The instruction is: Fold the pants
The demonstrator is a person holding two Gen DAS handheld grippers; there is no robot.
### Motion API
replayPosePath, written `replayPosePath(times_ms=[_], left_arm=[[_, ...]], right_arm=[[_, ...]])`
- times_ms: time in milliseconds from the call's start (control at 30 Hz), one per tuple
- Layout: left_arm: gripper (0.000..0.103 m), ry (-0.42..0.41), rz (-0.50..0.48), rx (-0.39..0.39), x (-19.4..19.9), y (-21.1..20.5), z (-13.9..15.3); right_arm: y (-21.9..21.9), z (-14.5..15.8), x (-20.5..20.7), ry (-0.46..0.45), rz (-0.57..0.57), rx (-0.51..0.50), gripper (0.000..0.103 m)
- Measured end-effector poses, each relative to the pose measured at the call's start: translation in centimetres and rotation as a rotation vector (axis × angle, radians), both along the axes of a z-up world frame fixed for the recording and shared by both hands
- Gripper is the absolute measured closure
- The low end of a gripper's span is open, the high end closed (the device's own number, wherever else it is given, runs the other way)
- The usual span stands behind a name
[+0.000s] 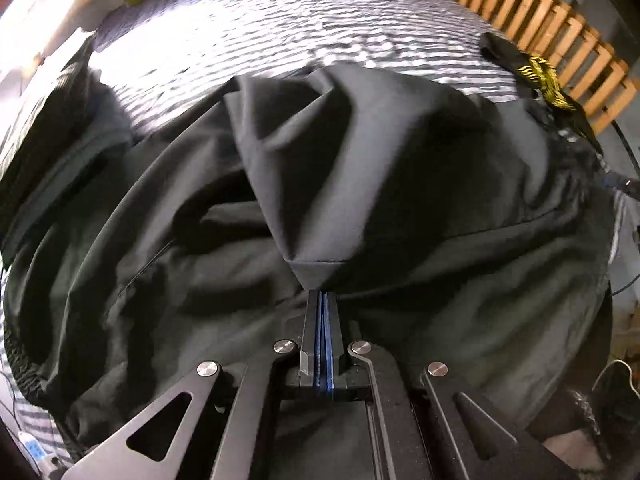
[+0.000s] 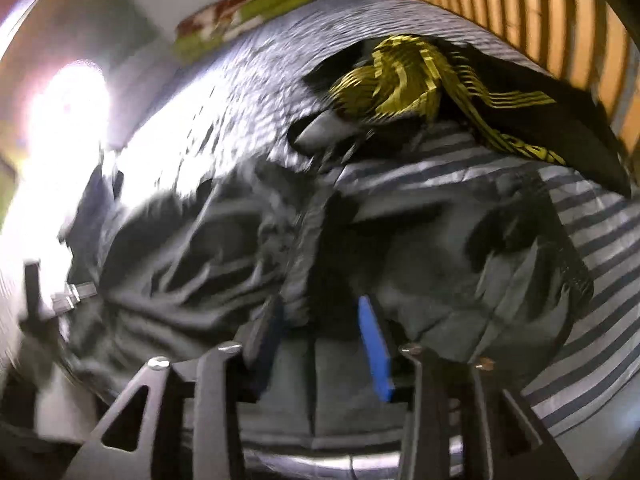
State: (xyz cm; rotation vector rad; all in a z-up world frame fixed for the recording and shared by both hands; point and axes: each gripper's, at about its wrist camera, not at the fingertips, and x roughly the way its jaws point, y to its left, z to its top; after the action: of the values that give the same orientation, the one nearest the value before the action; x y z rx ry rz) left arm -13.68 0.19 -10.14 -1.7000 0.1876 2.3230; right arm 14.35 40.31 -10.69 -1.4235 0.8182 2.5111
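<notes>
Pants of dark, thin woven cloth lie rumpled across the striped bed, one hemmed corner drawn up into a peak. The cloth looks light and limp: it will sag and crease wherever it is not held, and probably slide a little on itself, so hems, seams and the waistband are likely the firmest places to pinch. The left hand-held gripper has its fingers pressed together on that hemmed corner. The right hand-held gripper stands spread over a bunched ridge of the same cloth, blue pads apart, gripping nothing; this view is blurred. A black-and-yellow garment lies beyond, near the wooden slats.
</notes>
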Motion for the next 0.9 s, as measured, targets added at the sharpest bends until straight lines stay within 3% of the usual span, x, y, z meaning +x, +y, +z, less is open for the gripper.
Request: replayPosePath(times_ms=[167,367,433,467,500,533,700,900], left_arm=[[0.103,-0.017,0.001,0.013,0.5,-0.1,-0.7],[0.103,-0.033,-0.016,0.012,0.5,-0.1,-1.5],[0.103,-0.037,-0.023,0.015,0.6,0.0,-1.7],[0.103,-0.038,-0.024,0.016,0.6,0.3,-2.0],[0.103,-0.038,-0.028,0.02,0.6,0.4,-2.0],[0.103,-0.037,-0.031,0.024,0.7,0.4,-2.0],[0.103,-0.033,-0.066,0.076,0.1,2.3,-1.2],[0.103,0.006,-0.186,0.164,-2.2,9.5,0.2]], right_arm=[[0.8,-0.5,-3.5,-0.014,-0.001,-0.08,0.06],[-1.3,-4.5,-7.1,-0.127,0.025,-0.107,0.059],[-2.4,-4.5,-7.7,-0.103,0.034,-0.053,0.06],[-2.9,-4.4,-8.0,-0.109,0.047,-0.027,0.064],[-3.4,-4.2,-8.2,-0.106,0.059,-0.008,0.084],[-3.8,-4.0,-8.4,-0.104,0.075,-0.002,0.092],[-4.1,0.9,-8.6,-0.013,0.092,0.131,0.095],[-2.0,10.1,-11.1,0.111,0.089,0.415,0.095]])
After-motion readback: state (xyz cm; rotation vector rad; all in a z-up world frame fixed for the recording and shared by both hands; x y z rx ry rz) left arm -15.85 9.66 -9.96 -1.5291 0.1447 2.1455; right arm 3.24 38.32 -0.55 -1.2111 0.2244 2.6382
